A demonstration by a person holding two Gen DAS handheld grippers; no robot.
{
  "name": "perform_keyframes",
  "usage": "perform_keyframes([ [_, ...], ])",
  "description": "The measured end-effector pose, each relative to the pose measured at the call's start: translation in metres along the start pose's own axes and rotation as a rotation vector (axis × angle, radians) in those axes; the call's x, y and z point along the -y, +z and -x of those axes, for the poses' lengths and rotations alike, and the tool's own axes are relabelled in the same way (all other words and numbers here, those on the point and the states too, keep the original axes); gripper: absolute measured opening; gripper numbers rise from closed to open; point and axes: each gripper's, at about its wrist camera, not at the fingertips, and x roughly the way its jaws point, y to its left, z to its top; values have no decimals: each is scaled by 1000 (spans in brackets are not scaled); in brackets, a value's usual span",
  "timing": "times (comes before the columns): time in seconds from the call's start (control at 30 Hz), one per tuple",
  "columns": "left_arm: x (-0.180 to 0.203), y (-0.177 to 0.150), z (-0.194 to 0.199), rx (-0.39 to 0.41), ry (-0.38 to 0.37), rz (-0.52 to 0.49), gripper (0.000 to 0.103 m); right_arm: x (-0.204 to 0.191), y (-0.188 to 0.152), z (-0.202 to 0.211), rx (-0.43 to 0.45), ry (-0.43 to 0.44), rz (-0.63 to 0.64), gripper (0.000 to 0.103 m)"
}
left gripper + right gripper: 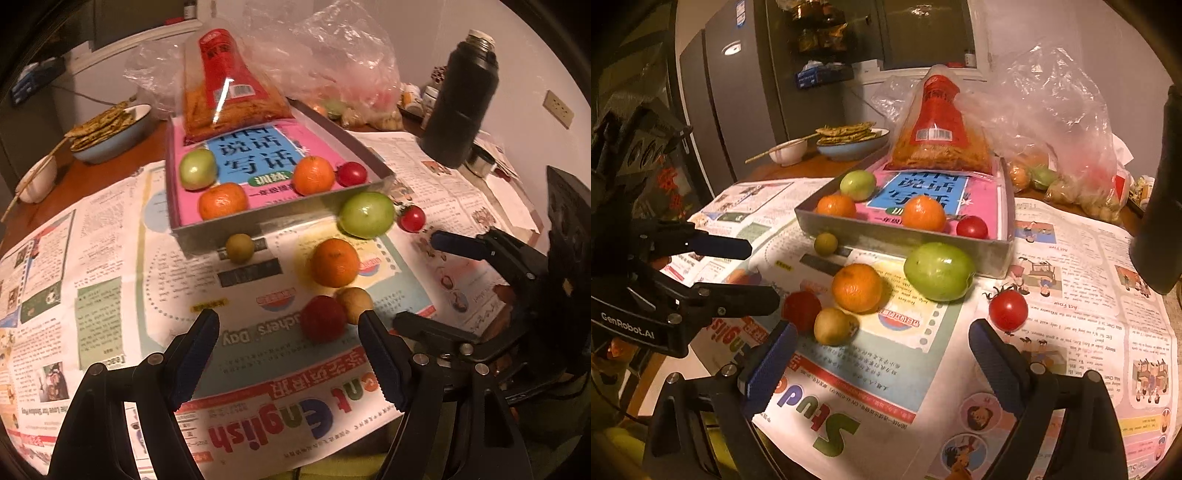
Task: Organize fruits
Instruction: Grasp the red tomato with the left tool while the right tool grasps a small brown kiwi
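Dull grey metal tray [280, 216], glossy green tomato [939, 271], matt printed newspaper [871, 373].

Table [110, 177], brown, largely covered by spread newspapers [110, 288]. Set on the paper: metal tray [258, 218], black flask [461, 99]. Directly on the wood: blue bowl [114, 136], white bowl [38, 181]. Clear plastic bags [1060, 122] are seen behind the tray; their support is obscured.

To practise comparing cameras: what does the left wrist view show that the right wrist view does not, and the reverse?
Only the left wrist view shows the black thermos whole and a wall socket. Only the right wrist view shows the grey fridge. Both show the metal tray, loose fruit on the newspaper, and both grippers with jaws open and empty.
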Motion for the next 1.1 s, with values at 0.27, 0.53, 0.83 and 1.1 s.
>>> perform_keyframes([
  [0.27, 5, -2, -14, -53, -68, -15, 55, -6, -6, -10, -22, 0, 34, 85],
  [0.53, 6, 1, -26, -83, -101, -20, 46, -16, -10, -24, -41, 20, 63, 65],
  [0.83, -4, 7, -36, -97, -127, -14, 40, -22, -7, -33, -29, 24, 93, 54],
  [1.1, -9, 10, -43, -110, -144, -2, 32, -27, -3, -40, -13, 37, 123, 33],
])
